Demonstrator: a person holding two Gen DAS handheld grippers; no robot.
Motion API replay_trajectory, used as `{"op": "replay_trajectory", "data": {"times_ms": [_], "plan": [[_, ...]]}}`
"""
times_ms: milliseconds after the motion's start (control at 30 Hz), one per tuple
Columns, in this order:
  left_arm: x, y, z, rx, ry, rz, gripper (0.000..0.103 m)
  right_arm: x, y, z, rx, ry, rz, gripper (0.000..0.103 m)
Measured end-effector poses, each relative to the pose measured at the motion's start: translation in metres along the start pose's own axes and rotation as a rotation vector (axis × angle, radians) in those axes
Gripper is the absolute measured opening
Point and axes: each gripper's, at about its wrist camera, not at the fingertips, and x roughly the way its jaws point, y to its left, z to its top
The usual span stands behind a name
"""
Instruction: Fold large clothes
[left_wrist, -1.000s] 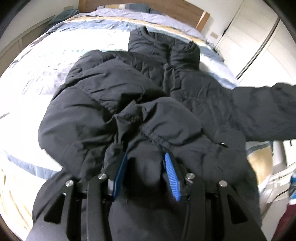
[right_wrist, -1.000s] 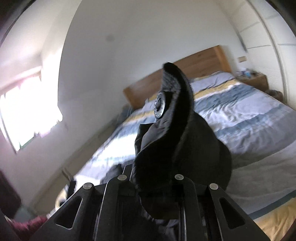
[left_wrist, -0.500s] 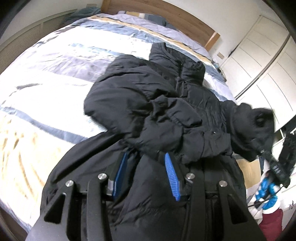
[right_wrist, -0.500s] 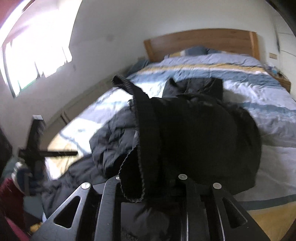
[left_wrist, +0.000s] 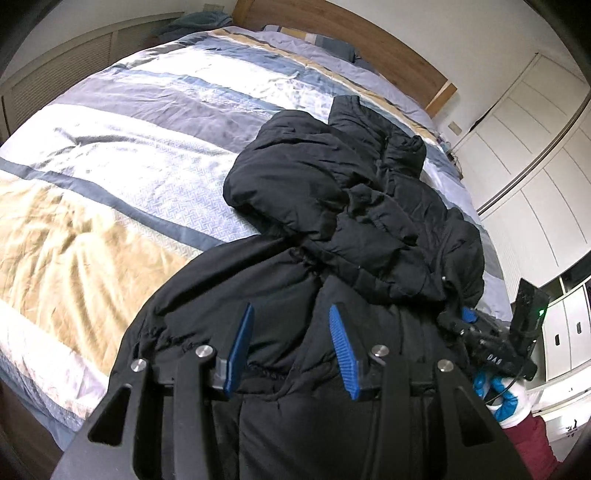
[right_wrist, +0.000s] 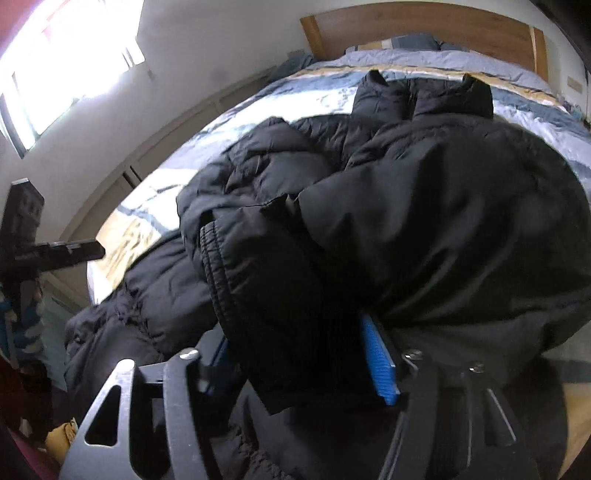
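- Between my left gripper's (left_wrist: 291, 347) blue pads sits a bunched ridge of the black jacket's (left_wrist: 354, 206) hem, and I read that as a clench on the fabric, jaws partly closed.
- Over on the right, my right gripper (right_wrist: 299, 354) has just been opening its jaws. The sleeve (right_wrist: 266, 280) with its elastic cuff lies between the pads, though they look slack on it, so I call that released.
- Out from the tools, the jacket is heaped on the striped bedspread (left_wrist: 122, 158), collar toward the wooden headboard (right_wrist: 424, 33), one sleeve already crossed over the chest, the hem hanging off the foot of the bed toward me.
- Risk one, as I judge it: the puffy sleeve springs back or slides off the body once I pull away, because the padding will not hold a crease.
- Risk two: the cuff snags on a pad and drags out with the gripper.
- Risk three: the left grip tugs the hem and skews the whole fold.
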Motion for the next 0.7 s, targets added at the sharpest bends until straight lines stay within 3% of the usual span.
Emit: {"op": "replay_trajectory", "data": {"times_ms": [67, 433, 567, 700], "plan": [[-0.002, -0.002, -0.001, 0.006, -0.001, -0.006, 0.041, 0.001, 0.005, -0.004, -0.004, -0.002, -0.001, 0.072], [0.015, -0.067, 0.004, 0.132, 0.031, -0.051, 0.041, -0.051, 0.038, -0.007, -0.094, -0.091, 0.032, 0.072], [0.036, -0.112, 0.01, 0.21, 0.052, -0.094, 0.041, -0.091, 0.011, -0.003, -0.063, -0.167, -0.03, 0.072], [0.065, -0.158, 0.02, 0.275, 0.065, -0.137, 0.041, -0.114, -0.034, 0.01, -0.014, -0.21, -0.164, 0.072]]}}
